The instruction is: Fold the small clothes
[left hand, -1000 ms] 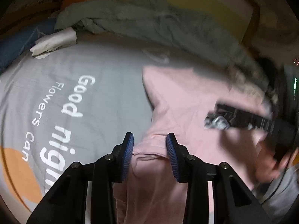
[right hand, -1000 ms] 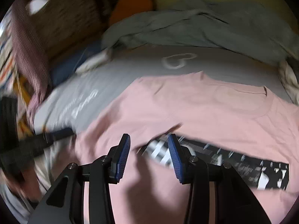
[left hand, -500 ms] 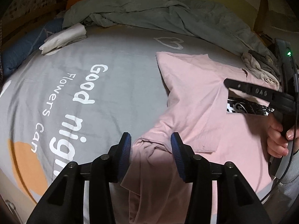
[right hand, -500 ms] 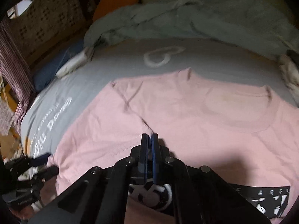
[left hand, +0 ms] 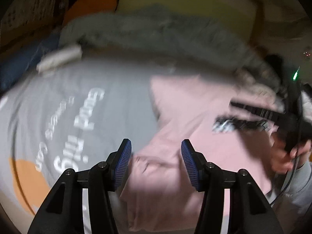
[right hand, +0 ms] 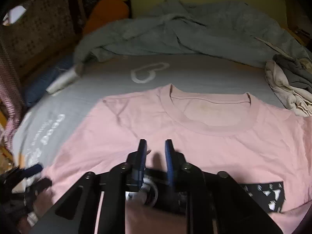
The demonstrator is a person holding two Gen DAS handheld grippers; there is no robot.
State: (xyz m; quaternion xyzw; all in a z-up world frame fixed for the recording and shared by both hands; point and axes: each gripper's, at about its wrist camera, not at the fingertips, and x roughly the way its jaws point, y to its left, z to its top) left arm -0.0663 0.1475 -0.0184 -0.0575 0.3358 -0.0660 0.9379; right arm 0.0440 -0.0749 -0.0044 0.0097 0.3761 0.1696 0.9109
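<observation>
A pink T-shirt (right hand: 214, 152) lies front up on the grey printed bed sheet (right hand: 195, 72), with a black print patch (right hand: 263, 197) on its chest. My right gripper (right hand: 155, 152) hovers over the chest. Its jaws are opening and stand a narrow gap apart, with no cloth pinched. In the blurred left wrist view, my left gripper (left hand: 156, 156) is over the bunched side edge of the shirt (left hand: 204, 117). Those jaws are opening too, and nothing is between the pads. The right gripper (left hand: 236, 106) shows there, held by a hand (left hand: 292, 156). The left gripper (right hand: 37, 176) is at the shirt's lower left.
A crumpled grey-green blanket (right hand: 195, 29) runs along the far side of the bed. A pile of pale and grey clothes (right hand: 288, 85) lies at the right, next to the shirt's shoulder. A folded white cloth (right hand: 64, 80) rests at the left edge, an orange cushion (right hand: 109, 11) behind it.
The right jaws closed over the shirt's chest and have parted a little again. The left jaws have widened, and the left view has swung and blurred. The left sleeve now lies folded inward.
</observation>
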